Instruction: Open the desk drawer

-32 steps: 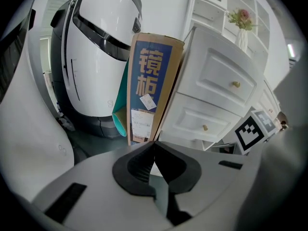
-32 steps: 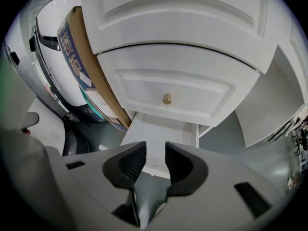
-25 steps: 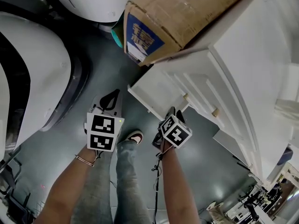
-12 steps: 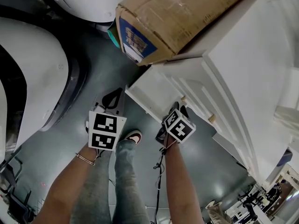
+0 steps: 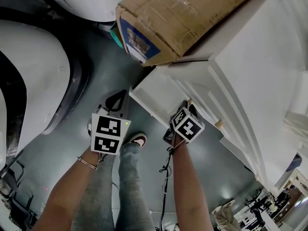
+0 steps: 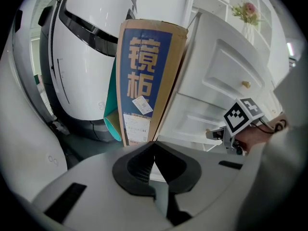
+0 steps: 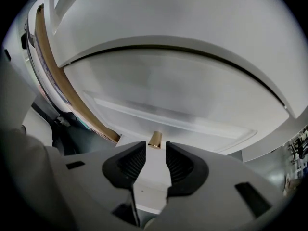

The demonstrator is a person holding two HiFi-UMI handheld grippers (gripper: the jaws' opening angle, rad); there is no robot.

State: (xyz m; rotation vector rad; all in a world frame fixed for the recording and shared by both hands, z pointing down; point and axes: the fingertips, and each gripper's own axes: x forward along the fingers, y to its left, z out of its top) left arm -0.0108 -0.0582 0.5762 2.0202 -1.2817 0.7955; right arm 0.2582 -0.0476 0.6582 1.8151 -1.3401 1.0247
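Note:
The white desk (image 5: 260, 66) fills the right of the head view, its drawer front (image 7: 187, 90) spreading across the right gripper view. A small brass knob (image 7: 155, 139) sticks out of that front, also visible as the knob (image 5: 189, 101) in the head view. My right gripper (image 7: 155, 154) is open, its ribbed pads (image 7: 133, 160) standing on either side just short of the knob, apart from it. Its marker cube (image 5: 187, 125) sits close to the drawer. My left gripper (image 6: 154, 150) is shut on nothing and hangs over the floor, left of the desk (image 5: 113, 105).
A long cardboard box (image 5: 178, 13) with a blue label leans against the desk's corner. Large white rounded machine housings (image 5: 33, 71) stand at the left. A second knob (image 5: 219, 124) lies further along the desk. The person's leg and shoe (image 5: 138, 140) are below, on the grey floor.
My right gripper has moved up and to the right, closing in on the drawer knob. The left gripper has barely shifted.

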